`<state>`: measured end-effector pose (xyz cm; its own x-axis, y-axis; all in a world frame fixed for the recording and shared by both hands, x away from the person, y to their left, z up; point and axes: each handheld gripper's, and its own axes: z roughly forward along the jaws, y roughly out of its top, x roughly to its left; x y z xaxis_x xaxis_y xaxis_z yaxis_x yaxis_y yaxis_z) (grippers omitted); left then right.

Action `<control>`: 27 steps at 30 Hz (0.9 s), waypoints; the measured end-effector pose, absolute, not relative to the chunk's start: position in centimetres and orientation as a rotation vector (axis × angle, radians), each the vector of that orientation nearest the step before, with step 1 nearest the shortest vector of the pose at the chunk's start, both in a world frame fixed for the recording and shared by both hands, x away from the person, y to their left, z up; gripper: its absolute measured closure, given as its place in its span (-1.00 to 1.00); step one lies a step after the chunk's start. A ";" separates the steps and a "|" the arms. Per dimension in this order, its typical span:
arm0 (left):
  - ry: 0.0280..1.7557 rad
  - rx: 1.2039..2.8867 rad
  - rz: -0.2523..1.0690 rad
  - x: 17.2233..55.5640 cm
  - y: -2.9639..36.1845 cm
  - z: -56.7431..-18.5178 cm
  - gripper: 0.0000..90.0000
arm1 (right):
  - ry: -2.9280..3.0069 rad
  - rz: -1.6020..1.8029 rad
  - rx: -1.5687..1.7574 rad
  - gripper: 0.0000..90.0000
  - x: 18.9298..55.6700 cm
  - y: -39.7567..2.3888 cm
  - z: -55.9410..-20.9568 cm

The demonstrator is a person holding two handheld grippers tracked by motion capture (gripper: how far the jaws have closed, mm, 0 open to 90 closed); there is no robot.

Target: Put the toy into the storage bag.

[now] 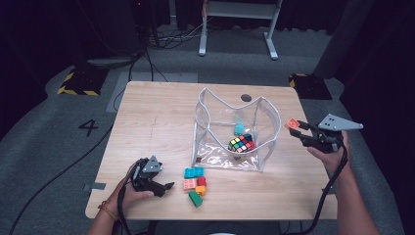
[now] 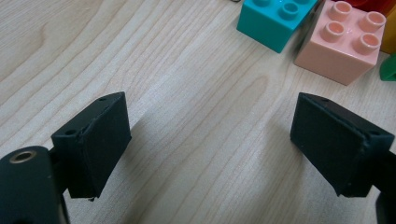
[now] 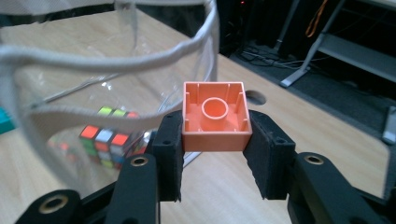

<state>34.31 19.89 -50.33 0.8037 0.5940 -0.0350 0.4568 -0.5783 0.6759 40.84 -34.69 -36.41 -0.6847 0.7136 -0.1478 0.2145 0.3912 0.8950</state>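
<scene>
My right gripper [image 1: 295, 128] is shut on an orange brick [image 3: 215, 116], its hollow underside turned toward the camera, raised just right of the clear bag's [image 1: 264, 122] white-trimmed rim [image 3: 187, 44]. Inside the bag lie a colour cube [image 1: 242, 143] and a teal brick [image 1: 239, 129]. My left gripper [image 1: 164, 188] rests open on the wooden table [image 1: 156, 117] near the front edge, its black pads [image 2: 100, 140] wide apart over bare wood. A teal brick [image 2: 275, 18] and a pink brick [image 2: 343, 42] lie just beyond them.
A small pile of loose bricks [image 1: 195, 183], teal, pink, red, yellow and green, sits in front of the bag. A round hole [image 1: 246, 98] is in the tabletop behind the bag. Grey carpet and a white desk frame [image 1: 240, 24] lie beyond the table.
</scene>
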 end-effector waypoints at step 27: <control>0.767 2.289 0.260 34.4 19.9 -50.3 -0.73 | 2.211 1.335 0.622 0.32 44.2 -27.6 -31.0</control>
<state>34.35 19.90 -50.31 0.8048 0.5929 -0.0293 0.4524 -0.5807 0.6768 44.24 -27.62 -31.00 -0.7814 0.6015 -0.1662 0.1328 0.4205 0.8975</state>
